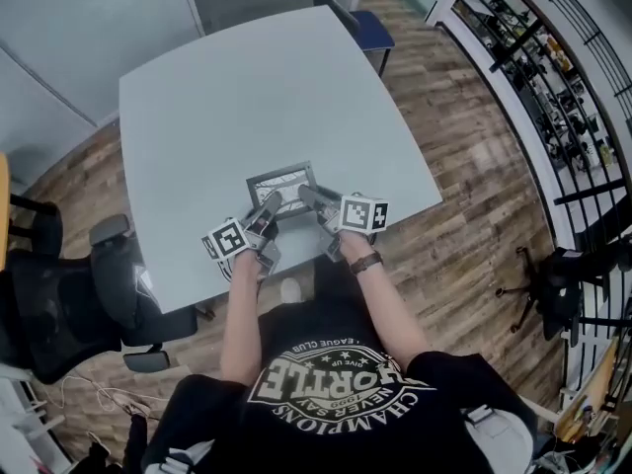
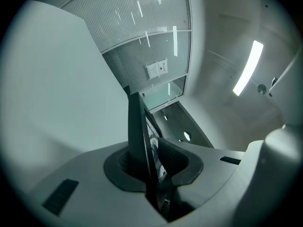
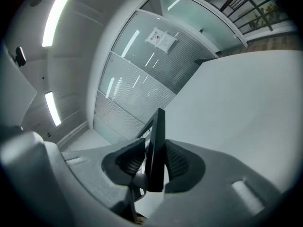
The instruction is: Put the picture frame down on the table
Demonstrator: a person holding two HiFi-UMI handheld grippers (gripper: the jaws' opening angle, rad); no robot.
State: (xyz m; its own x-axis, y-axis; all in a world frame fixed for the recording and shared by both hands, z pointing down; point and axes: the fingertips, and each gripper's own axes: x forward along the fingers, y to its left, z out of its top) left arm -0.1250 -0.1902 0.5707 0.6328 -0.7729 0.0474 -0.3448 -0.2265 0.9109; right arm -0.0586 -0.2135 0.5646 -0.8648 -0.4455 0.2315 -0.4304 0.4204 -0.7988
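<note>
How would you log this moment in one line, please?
left gripper: holds picture frame | right gripper: holds picture frame | table: frame near front edge, contact unclear

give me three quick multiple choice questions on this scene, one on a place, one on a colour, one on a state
1. Where is the picture frame?
A) over the table, close to the edge nearest the person
B) at the table's far corner
C) off the table's left side

2. What colour is the frame's border?
A) red
B) dark, near black
C) yellow

3. How do the right tongs stand?
A) wide open and empty
B) closed on nothing
C) closed on the frame's edge

Answers:
1 A, the head view shows it above the tabletop, between the left tongs and the right tongs.
2 B, the border looks dark in every view.
3 C, the right gripper view shows both pads against the frame's edge.
</note>
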